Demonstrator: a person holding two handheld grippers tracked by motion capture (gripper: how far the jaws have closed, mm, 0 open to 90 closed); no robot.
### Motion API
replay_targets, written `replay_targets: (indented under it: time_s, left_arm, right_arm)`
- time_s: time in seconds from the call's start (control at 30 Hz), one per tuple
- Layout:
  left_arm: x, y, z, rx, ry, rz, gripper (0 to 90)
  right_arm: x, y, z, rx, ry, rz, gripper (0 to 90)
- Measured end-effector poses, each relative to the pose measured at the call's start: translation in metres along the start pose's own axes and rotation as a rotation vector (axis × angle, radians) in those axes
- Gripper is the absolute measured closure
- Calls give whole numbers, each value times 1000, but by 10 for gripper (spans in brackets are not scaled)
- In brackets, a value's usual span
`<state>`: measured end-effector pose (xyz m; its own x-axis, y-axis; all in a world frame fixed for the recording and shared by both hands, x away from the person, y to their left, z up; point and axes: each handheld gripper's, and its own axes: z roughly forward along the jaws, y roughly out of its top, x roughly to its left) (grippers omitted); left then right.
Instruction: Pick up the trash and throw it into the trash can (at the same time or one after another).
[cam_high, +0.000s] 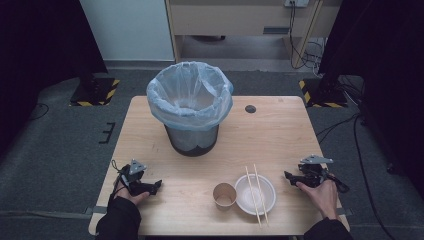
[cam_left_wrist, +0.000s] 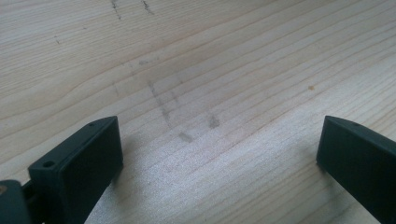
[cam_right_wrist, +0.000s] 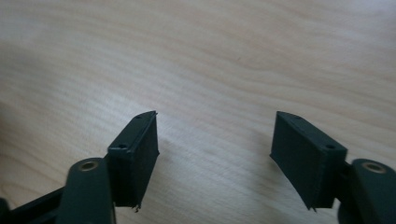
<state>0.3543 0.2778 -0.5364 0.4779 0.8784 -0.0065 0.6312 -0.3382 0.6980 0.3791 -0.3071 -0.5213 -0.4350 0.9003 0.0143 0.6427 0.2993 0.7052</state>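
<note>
Both my tongs, left (cam_high: 156, 185) and right (cam_high: 288, 176), gape empty; the light, crushable paper cup (cam_high: 224, 195) wants a gentle rim pinch.

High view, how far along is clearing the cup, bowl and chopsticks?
Nothing looks done: the paper cup, the white bowl and the chopsticks across it remain on the table. Left gripper and right gripper rest open, holding nothing. Everything remains to go, presumably into the bin.
</note>
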Motion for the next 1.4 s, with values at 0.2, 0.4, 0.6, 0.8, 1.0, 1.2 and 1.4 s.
replay_targets:
  time_s: [0.2, 0.4, 0.6, 0.8, 1.0, 1.2, 1.4]
  left_arm:
    - [0, 0, 0, 0, 0, 1, 0]
    - [-1, 0, 0, 1, 2, 2, 0]
    - [-1, 0, 0, 1, 0, 3, 0]
    - [-1, 0, 0, 1, 0, 3, 0]
    - [-1, 0, 0, 1, -1, 4, 0]
    - [-1, 0, 0, 1, -1, 4, 0]
    - [-1, 0, 0, 1, 0, 4, 0]
  right_arm:
    - [-4, 5, -15, -99, -3, 69, 340]
    - [-1, 14, -27, -134, 10, 55, 356]
    - [3, 22, -39, -179, 8, 69, 354]
    - [14, 34, -56, -239, 5, 90, 363]
    - [33, 46, -73, -284, 23, 78, 385]
    - [53, 54, -80, -283, 55, 36, 407]
    - [72, 55, -81, -252, 94, 9, 440]
